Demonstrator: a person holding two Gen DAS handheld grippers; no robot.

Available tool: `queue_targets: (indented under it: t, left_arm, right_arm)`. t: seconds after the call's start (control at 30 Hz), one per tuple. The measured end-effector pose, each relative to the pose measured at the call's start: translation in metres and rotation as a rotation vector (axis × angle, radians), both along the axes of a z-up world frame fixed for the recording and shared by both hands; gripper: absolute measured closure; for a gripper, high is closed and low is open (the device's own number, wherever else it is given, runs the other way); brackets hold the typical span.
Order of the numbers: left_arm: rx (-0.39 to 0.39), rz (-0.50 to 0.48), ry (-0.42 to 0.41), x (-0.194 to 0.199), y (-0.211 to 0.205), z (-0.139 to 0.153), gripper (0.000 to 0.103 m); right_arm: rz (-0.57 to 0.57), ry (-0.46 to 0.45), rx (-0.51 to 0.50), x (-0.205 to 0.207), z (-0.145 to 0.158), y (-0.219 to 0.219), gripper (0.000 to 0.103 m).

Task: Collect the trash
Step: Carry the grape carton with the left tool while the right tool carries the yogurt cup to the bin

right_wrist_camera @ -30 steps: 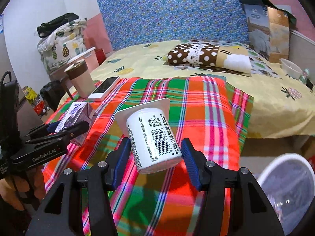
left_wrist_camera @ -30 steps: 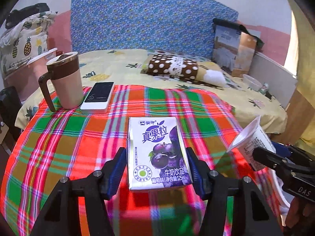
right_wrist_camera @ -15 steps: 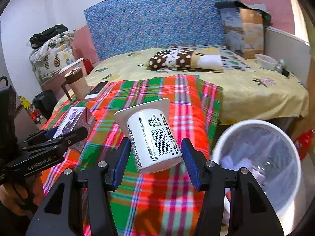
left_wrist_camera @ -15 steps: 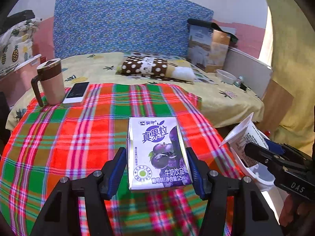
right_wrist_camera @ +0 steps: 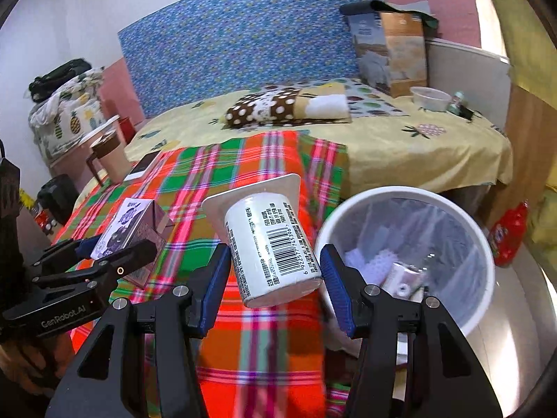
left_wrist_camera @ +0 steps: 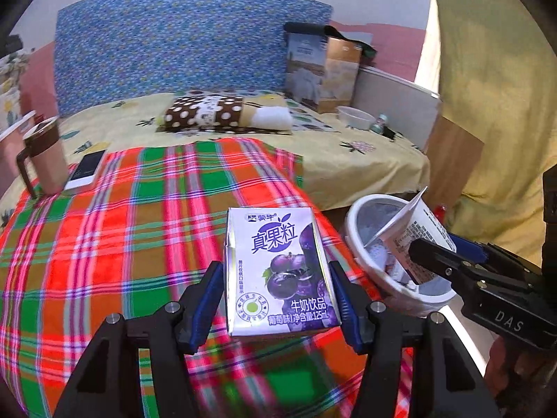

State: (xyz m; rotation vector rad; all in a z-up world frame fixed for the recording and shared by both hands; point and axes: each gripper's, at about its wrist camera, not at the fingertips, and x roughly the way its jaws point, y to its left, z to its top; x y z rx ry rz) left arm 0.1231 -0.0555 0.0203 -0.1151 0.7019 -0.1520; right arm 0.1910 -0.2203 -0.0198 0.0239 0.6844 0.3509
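Purple-white carton (left_wrist_camera: 280, 271); white cup (right_wrist_camera: 269, 249); red-green plaid cloth (left_wrist_camera: 139, 216).

a home bedroom: a bed (right_wrist_camera: 400, 146) with a blue patterned headboard (right_wrist_camera: 243, 41) and a polka-dot pillow (right_wrist_camera: 264, 106).

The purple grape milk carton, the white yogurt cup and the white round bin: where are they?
purple grape milk carton (left_wrist_camera: 278, 271), left wrist view, printed front.
white yogurt cup (right_wrist_camera: 271, 247), right wrist view, barcoded side.
white round bin (right_wrist_camera: 487, 244), right wrist view, rim.
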Motion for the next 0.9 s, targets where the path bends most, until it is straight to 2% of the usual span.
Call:
queue_targets:
  t: [0.47,0.9]
  left_arm:
    - [0.013,-0.204,0.005,0.047,-0.089,-0.007,0.043]
    - [0.009,-0.300,0.070,0.095,-0.137,-0.034,0.043]
  right_arm:
    - [-0.184,0.019,-0.002,0.004,-0.010,-0.064,0.048]
    - [-0.272,0.063,-0.008,0.023,-0.025,-0.099,0.048]
